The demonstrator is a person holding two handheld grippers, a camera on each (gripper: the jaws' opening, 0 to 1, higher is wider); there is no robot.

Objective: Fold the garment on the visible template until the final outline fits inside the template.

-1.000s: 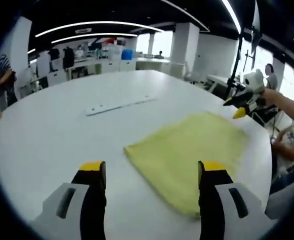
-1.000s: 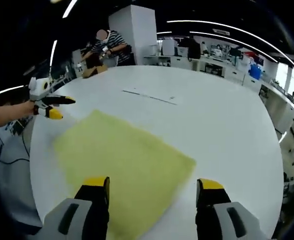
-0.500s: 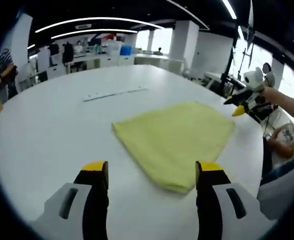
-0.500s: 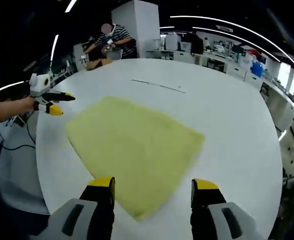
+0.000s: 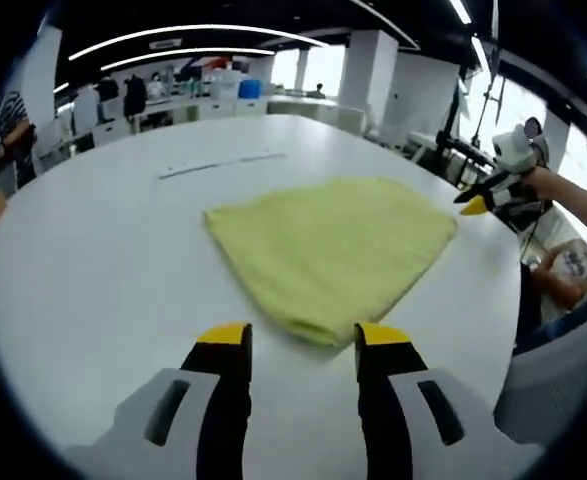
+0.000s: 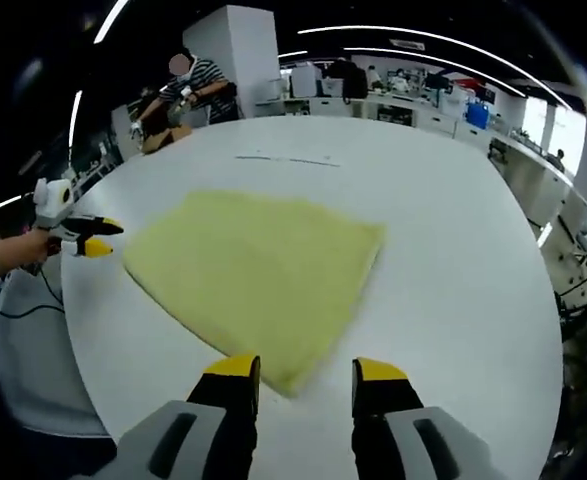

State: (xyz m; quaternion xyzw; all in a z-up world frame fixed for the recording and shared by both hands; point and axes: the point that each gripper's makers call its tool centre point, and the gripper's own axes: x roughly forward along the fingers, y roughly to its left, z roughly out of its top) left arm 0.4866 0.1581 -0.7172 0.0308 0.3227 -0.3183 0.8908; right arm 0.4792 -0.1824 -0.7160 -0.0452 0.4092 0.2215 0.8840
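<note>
A yellow garment (image 5: 328, 245) lies folded flat in a rough four-sided shape on the round white table (image 5: 93, 280). Its near corner sits just ahead of my left gripper (image 5: 301, 345), whose jaws stand apart with nothing between them. In the right gripper view the garment (image 6: 253, 260) points another corner at my right gripper (image 6: 306, 375), which is also open and empty. The right gripper (image 5: 488, 195) hovers off the cloth's far right corner in the left gripper view. The left gripper (image 6: 73, 232) hangs by the cloth's left corner in the right gripper view.
A thin pale strip (image 5: 218, 165) lies on the table beyond the cloth, also seen as a strip (image 6: 288, 158) in the right gripper view. A person in a striped shirt (image 6: 198, 85) stands past the far edge. Desks and cabinets line the back. Bare tabletop (image 6: 453, 260) surrounds the cloth.
Both views have shifted so that the cloth's corners now lie close to the jaw tips. The jaws of both grippers have drawn closer together. The cloth itself looks unmoved.
</note>
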